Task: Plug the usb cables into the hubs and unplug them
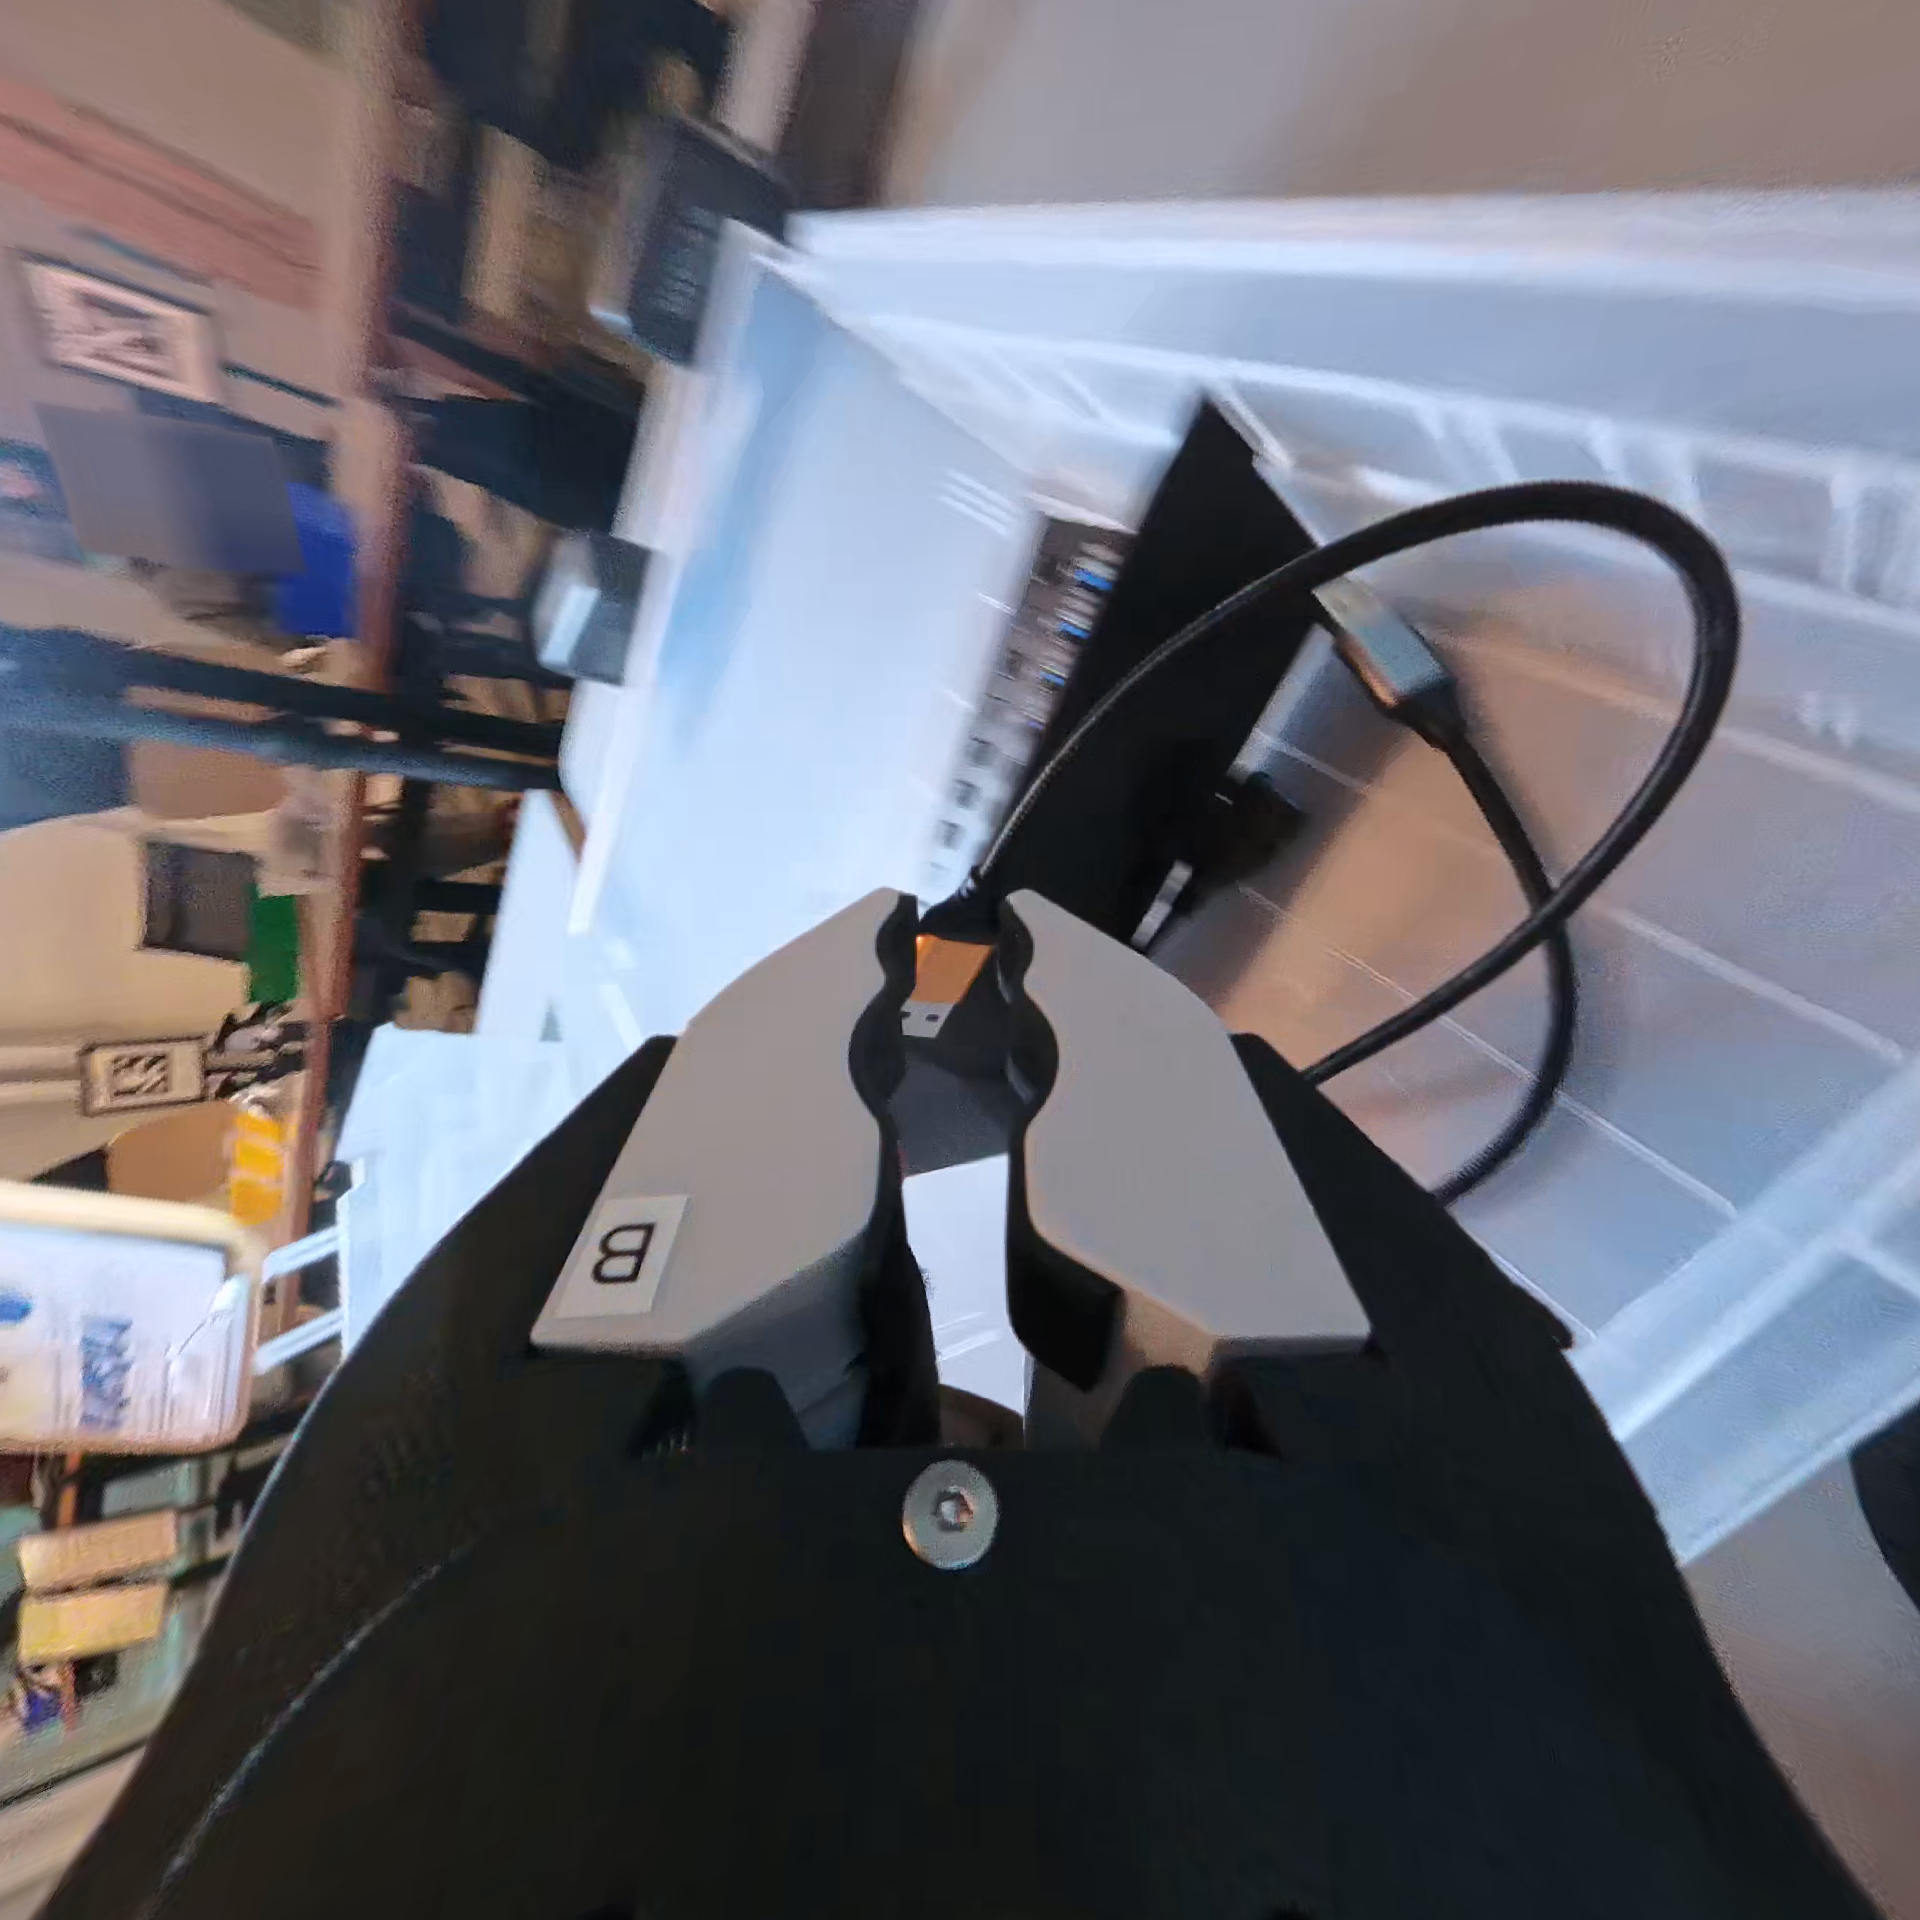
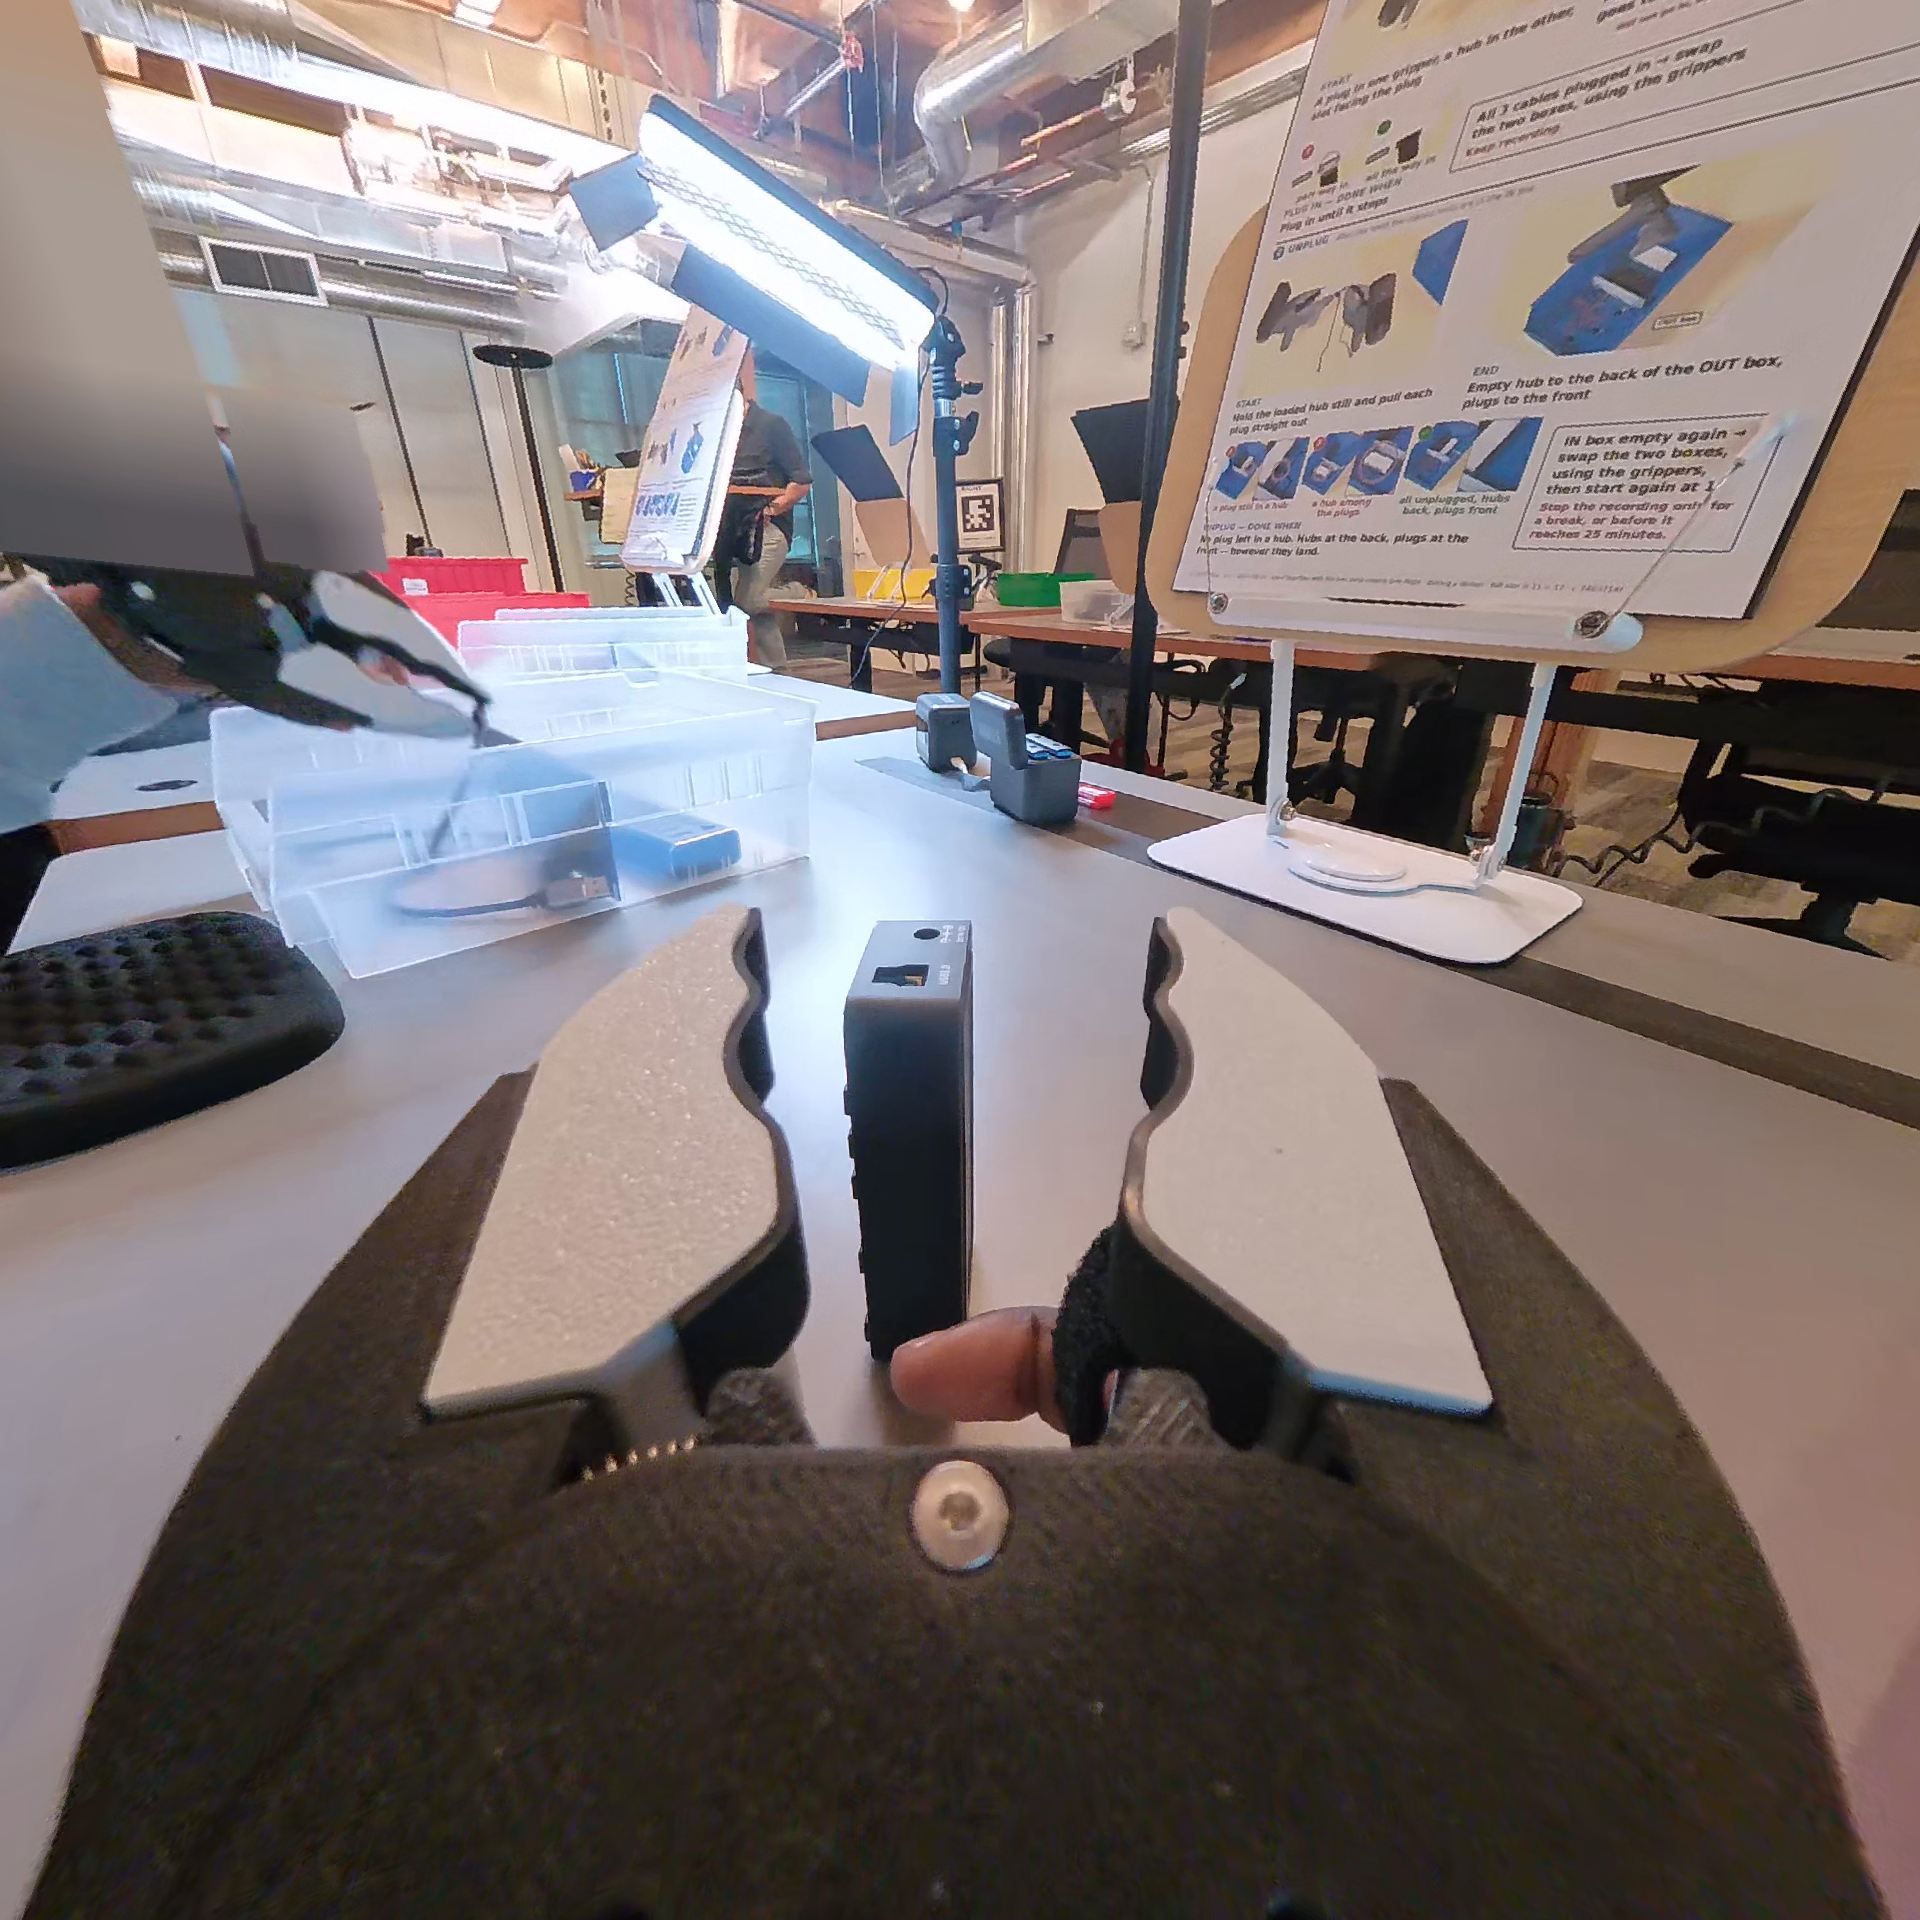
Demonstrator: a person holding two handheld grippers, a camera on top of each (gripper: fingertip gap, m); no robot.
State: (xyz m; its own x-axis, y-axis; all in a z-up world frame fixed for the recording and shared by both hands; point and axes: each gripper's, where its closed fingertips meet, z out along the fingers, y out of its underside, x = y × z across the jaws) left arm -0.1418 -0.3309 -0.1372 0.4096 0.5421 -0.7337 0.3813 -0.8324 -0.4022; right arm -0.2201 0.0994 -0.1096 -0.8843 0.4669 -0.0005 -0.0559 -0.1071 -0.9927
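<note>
The left gripper [image 1: 958,940] pinched an orange plug [image 1: 940,971]; only the right view showed the right gripper [image 2: 956,977], spread around a black hub [image 2: 912,1132].

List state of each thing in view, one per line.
left gripper: shut on the orange plug, above the clear bin.
orange plug: clamped, unplugged, metal tip bare.
black cable: looped, its grey plug free.
right gripper: open, astride the black hub.
black hub: on edge on the table, ungripped.
clear bin: open-topped, holding cable.
</note>
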